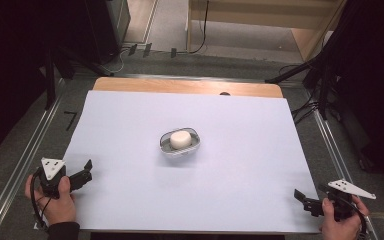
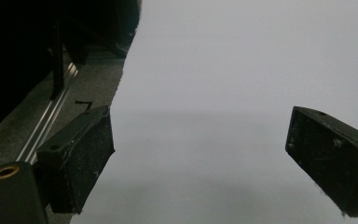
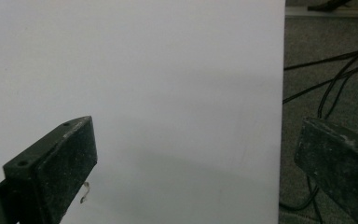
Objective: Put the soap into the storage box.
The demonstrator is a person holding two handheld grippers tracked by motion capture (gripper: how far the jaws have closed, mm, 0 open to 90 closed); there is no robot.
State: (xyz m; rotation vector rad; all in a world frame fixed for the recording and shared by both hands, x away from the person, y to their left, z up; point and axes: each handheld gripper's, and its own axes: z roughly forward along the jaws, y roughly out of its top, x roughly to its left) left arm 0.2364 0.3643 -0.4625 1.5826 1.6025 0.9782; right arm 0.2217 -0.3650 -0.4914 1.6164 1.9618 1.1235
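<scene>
A clear oval dish [image 1: 196, 141] sits near the middle of the white sheet [image 1: 230, 165], with a round white bar [image 1: 180, 139] lying in it. My left gripper [image 1: 86, 170] rests at the sheet's near left edge, held by a hand, its jaws open and empty. In the left gripper view the left gripper [image 2: 200, 128] stands wide apart over bare white sheet [image 2: 242, 60]. My right gripper [image 1: 302, 200] is at the near right corner, also open. In the right gripper view the right gripper [image 3: 196, 140] straddles the sheet's right edge.
A strip of wooden tabletop [image 1: 187, 86] shows beyond the sheet's far edge. Metal rails [image 1: 25, 160] run along the left side, and another rail [image 1: 330, 145] along the right. Black cables [image 3: 331, 79] lie on the grey floor to the right. Dark stands [image 1: 325, 75] rise at the back right.
</scene>
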